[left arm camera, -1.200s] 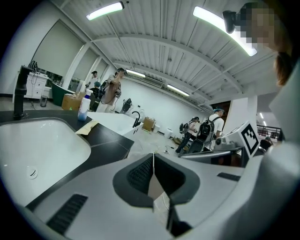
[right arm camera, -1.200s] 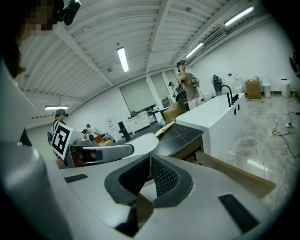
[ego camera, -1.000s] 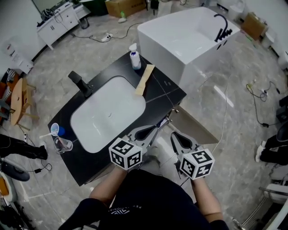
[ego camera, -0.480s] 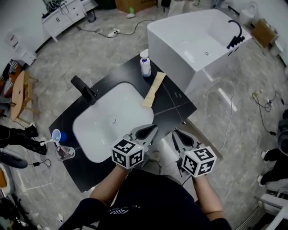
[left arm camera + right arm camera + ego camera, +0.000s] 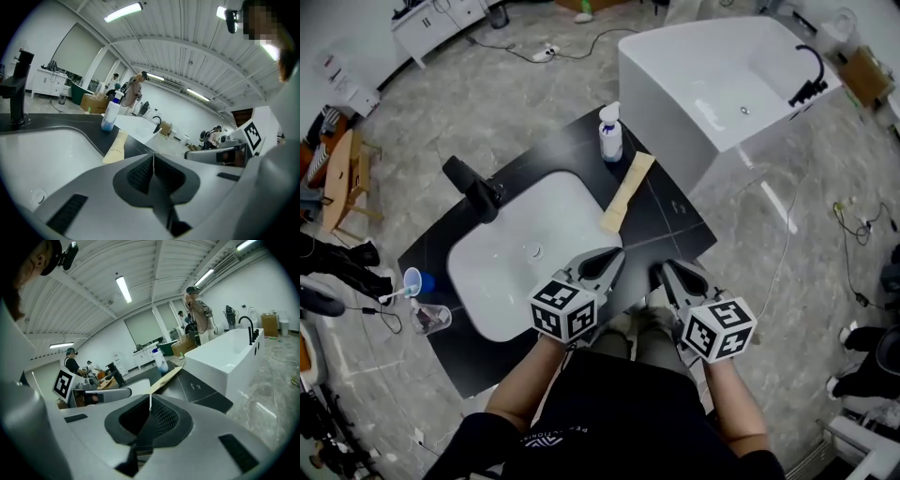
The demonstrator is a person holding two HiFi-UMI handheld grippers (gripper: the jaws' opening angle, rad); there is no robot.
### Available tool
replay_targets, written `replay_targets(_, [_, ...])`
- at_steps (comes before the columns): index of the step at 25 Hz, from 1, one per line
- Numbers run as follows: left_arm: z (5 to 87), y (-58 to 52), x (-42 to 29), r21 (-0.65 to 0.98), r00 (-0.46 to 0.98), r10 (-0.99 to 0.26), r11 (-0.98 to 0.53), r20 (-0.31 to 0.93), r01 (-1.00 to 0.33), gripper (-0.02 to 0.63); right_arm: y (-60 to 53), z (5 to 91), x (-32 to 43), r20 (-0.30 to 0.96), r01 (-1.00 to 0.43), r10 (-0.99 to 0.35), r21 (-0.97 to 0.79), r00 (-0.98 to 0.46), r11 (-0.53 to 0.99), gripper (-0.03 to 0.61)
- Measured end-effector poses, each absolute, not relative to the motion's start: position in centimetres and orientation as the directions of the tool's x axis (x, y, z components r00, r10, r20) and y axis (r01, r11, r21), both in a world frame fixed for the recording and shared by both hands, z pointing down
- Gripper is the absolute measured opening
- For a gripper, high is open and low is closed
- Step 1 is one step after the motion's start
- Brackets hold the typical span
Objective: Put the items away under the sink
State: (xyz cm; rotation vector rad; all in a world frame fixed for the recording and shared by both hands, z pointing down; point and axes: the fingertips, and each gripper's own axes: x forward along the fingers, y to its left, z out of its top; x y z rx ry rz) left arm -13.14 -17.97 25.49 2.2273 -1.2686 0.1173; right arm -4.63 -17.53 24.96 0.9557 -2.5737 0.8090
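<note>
A black vanity top (image 5: 670,216) holds a white sink basin (image 5: 530,248). On its far right part stand a spray bottle with blue liquid (image 5: 610,133) and a long beige tube (image 5: 627,192) lying flat; both also show in the left gripper view, bottle (image 5: 111,112) and tube (image 5: 116,147). My left gripper (image 5: 616,256) hovers over the counter's near edge, shut and empty. My right gripper (image 5: 658,273) is beside it, just off the counter's near right edge, jaws together with nothing in them. The cabinet under the sink is hidden from view.
A black faucet (image 5: 473,186) stands at the basin's far left. A clear cup and a blue-white item (image 5: 420,292) sit on the counter's left end. A white bathtub (image 5: 741,94) stands close behind the vanity. Cables run across the marble floor (image 5: 811,234).
Both grippers have moved forward toward the counter, side by side. The open cabinet door seen below the counter's right edge a second ago is out of sight now.
</note>
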Motion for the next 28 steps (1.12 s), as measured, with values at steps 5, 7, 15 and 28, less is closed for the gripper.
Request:
replay_targets(5, [25.4,-21.3,-14.1,0.404,0.452,-0.812,-0.298,0.370,-0.865,0.015,-21.3,24.5,-4.9,0.436,-0.610,-0.443,-0.408,-0.784,0.679,0.037])
replay_targets(7, [25.4,-22.3,-14.1,0.395,0.421,-0.824,-0.267,0.380,-0.879,0.015,-22.4,24.2,-4.7,0.441,-0.583,-0.409,-0.401,-0.799,0.707,0.037])
replay_targets(15, [26.2,-26.3,-14.8,0.339,0.356,-0.834,-0.220,0.421,-0.915,0.015,-26.4,24.9,-5.7,0.444,-0.511,-0.322,-0.416,-0.836,0.753,0.037])
replay_targets(28, [28.9,-30.7,-16.4,0.204,0.264,-0.791,-0.179,0.552,-0.963,0.017,-30.5,26.3,-7.8,0.452,-0.433,-0.218,-0.450,-0.865,0.781,0.037])
